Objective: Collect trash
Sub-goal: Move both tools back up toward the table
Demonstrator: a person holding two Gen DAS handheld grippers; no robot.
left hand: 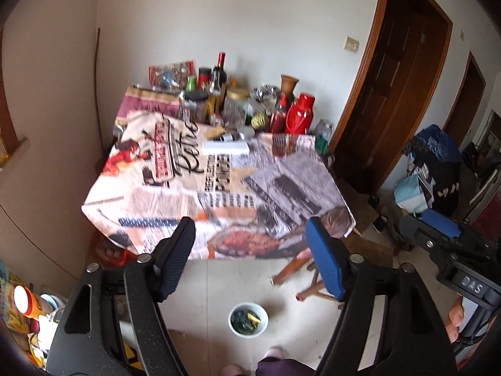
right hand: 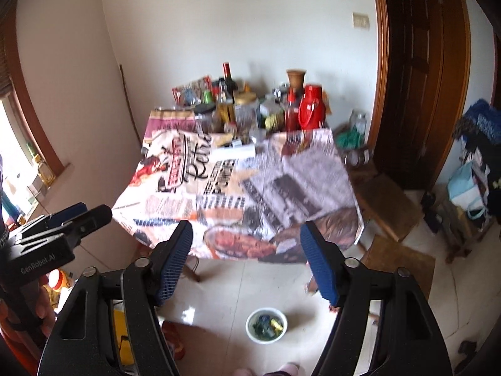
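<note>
A white bowl sits on the floor tiles just off the desk's near edge, holding a small heap of green, blue and yellow scraps that look like wrappers, which suggests the collecting is largely done. Both grippers hang above it with nothing in them: the left gripper has its fingers spread wide and empty, and the right gripper likewise. The near half of the desk's newsprint-patterned cover shows no loose litter; a long white box lies past mid-desk with its long axis running parallel to the far edge. Whether it counts as trash cannot be told. Bottles and jars crowd the far edge. The bowl is round and upright, mouth up, with no long axis; the scraps inside are too blurred to give a direction.
</note>
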